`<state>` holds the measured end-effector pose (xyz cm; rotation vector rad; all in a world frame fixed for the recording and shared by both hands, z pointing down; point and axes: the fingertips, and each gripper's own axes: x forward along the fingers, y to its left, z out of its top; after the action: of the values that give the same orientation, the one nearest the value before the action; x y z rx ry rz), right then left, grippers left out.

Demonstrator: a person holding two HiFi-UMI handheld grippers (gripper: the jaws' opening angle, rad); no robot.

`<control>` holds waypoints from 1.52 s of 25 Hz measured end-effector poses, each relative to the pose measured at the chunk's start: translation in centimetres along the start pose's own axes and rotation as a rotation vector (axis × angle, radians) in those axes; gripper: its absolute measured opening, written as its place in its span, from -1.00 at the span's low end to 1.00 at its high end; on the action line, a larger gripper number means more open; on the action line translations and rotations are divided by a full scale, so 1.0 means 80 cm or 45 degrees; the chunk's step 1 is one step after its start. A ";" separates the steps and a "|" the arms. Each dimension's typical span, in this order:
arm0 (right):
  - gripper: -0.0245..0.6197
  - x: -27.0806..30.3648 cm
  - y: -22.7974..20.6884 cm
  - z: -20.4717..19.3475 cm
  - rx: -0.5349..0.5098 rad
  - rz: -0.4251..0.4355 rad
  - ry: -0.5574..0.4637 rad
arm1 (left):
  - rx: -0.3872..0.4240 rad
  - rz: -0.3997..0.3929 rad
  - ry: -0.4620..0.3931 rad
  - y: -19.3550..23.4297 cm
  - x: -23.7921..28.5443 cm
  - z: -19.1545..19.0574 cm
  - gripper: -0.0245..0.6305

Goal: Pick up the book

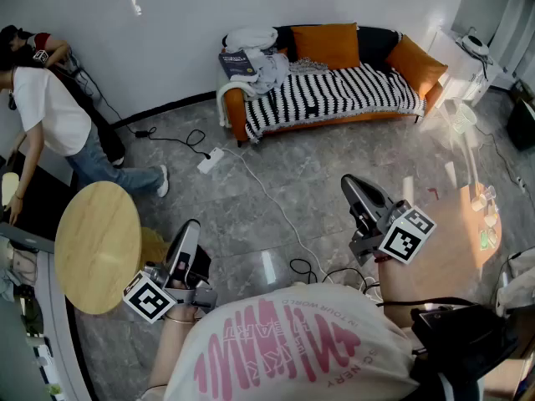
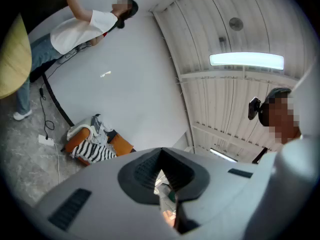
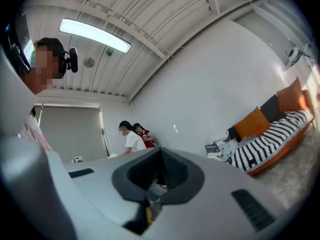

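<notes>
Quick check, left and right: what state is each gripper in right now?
Left gripper: closed, holding nothing.
Right gripper: closed, holding nothing.

Grey marble floor (image 1: 301, 182), white wall (image 1: 167, 32), orange sofa (image 1: 236, 111) (striped throw (image 1: 343, 92)), round wooden table (image 1: 99, 245)

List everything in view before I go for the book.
book: one, dark, sofa arm at picture left
sofa: one, orange, far wall
throw: one, black and white stripes, sofa seat
cushions: two orange, one black, sofa back
clothes: one pile, white and grey, beside book
table: one, light wood, picture left
power strip: one, white, floor
bystanders: two, white and red tops, upper left
left gripper: one, grey, lower left, jaws shut
right gripper: one, grey, lower right, jaws shut
</notes>
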<state>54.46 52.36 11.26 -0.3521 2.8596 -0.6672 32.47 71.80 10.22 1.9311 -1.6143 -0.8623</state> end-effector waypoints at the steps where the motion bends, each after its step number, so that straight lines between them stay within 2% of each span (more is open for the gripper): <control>1: -0.90 0.000 -0.001 0.000 0.003 -0.001 -0.002 | -0.001 -0.001 0.003 0.000 0.001 0.000 -0.90; 10: -0.90 0.003 -0.001 -0.003 -0.009 0.003 0.016 | 0.004 -0.004 0.006 0.001 0.006 0.001 -0.90; 19: -0.90 -0.003 -0.015 0.006 0.081 0.027 -0.046 | -0.005 0.011 -0.009 0.005 0.011 -0.008 -0.90; 28: -0.90 0.002 -0.043 0.016 0.038 0.054 0.041 | 0.030 0.055 -0.024 0.001 0.044 -0.020 -0.90; 33: -0.90 -0.010 -0.050 0.011 -0.004 0.112 0.111 | 0.027 0.051 -0.064 0.002 0.060 -0.034 -0.90; 38: -0.90 -0.027 -0.058 -0.002 -0.027 0.157 0.175 | 0.071 0.085 -0.085 -0.001 0.074 -0.046 -0.90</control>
<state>57.36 48.97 13.76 -0.1356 2.9899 -0.6627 35.80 65.91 11.73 1.8926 -1.7488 -0.8725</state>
